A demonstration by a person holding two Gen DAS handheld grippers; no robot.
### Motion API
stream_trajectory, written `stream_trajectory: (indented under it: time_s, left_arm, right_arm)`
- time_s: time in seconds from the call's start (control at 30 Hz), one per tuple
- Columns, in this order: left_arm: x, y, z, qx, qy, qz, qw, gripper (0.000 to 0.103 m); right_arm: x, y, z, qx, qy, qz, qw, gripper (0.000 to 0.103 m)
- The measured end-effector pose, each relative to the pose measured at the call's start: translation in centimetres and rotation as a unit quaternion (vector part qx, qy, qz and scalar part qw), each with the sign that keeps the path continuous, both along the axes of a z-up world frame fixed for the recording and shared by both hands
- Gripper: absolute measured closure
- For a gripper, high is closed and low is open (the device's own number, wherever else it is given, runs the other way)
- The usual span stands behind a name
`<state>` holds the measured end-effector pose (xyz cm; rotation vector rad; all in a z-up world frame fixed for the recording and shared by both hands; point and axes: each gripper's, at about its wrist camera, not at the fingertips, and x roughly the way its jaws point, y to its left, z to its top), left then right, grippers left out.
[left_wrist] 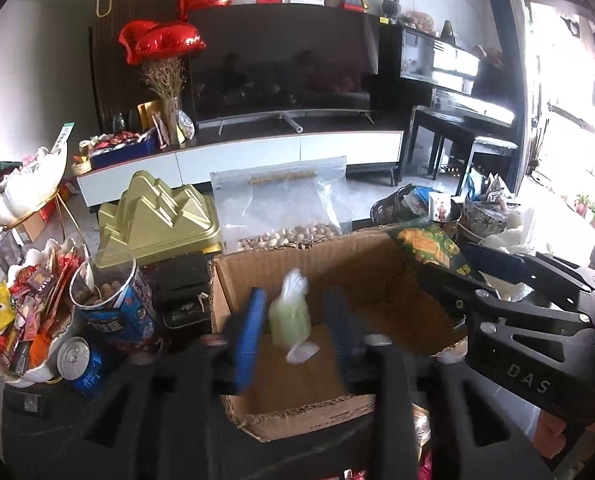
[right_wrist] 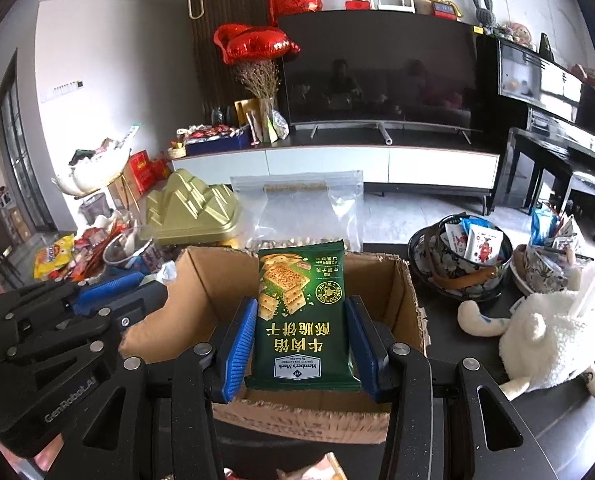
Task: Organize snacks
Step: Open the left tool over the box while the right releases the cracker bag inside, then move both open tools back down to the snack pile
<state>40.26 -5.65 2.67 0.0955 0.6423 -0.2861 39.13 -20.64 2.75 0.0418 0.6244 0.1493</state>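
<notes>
An open cardboard box (left_wrist: pixel 337 264) stands on the dark table in front of both grippers. My left gripper (left_wrist: pixel 293 332) is over the box, open, its blue fingers (left_wrist: pixel 249 336) apart. A blurred pale green wrapped snack (left_wrist: pixel 289 316) sits loose between them with a gap on each side. My right gripper (right_wrist: pixel 301 332) is shut on a dark green cracker packet (right_wrist: pixel 301 312), held upright over the same box (right_wrist: pixel 213 280). The left wrist view shows that packet (left_wrist: pixel 425 244) at the box's right rim.
A clear bag of nuts (left_wrist: pixel 281 216) and a gold mountain-shaped tin (left_wrist: pixel 157 220) stand behind the box. To its left are an open nut tub (left_wrist: pixel 109 292), a blue can (left_wrist: pixel 81 364) and a shell dish of snacks (left_wrist: pixel 29 320). Patterned bowls (right_wrist: pixel 469 256) and a white plush toy (right_wrist: pixel 545 332) lie right.
</notes>
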Motion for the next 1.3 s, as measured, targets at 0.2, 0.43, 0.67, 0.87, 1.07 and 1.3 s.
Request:
stream_trajectory:
  time_s: [0.2,0.43,0.67,0.87,1.07,1.3]
  left_arm:
    - [-1.0,0.6,-0.1,-0.006,0.01,0.013,0.9999,0.057]
    - [-3.9,2.0,1.1,-0.024,0.011,0.033,0.9991,0.05]
    - [-7.6,3.3,2.7,-0.01,-0.01,0.049,0.9987,0.046]
    - [-10.8,4.6,3.6,-0.012,-0.02,0.051,0.9984,0.042]
    - [-13.7,5.5,3.9,-0.007,-0.042,0.053,0.9977,0.039]
    - [-17.0,6.6,3.4,-0.009,-0.053,0.06,0.9967,0.035]
  right_arm:
    - [-0.7,0.0,-0.2,-0.01,-0.006,-0.007,1.0,0.044]
    - [-3.3,0.2,0.9,-0.006,-0.019,-0.003,1.0,0.044]
    - [-6.8,1.1,2.1,0.004,-0.032,0.013,0.999,0.044]
    - [-9.9,2.0,2.7,0.013,-0.039,0.026,0.999,0.044]
    - [-12.8,2.8,3.1,0.02,-0.051,0.025,0.998,0.044]
    - [-15.5,3.6,2.3,0.024,-0.052,0.04,0.998,0.044]
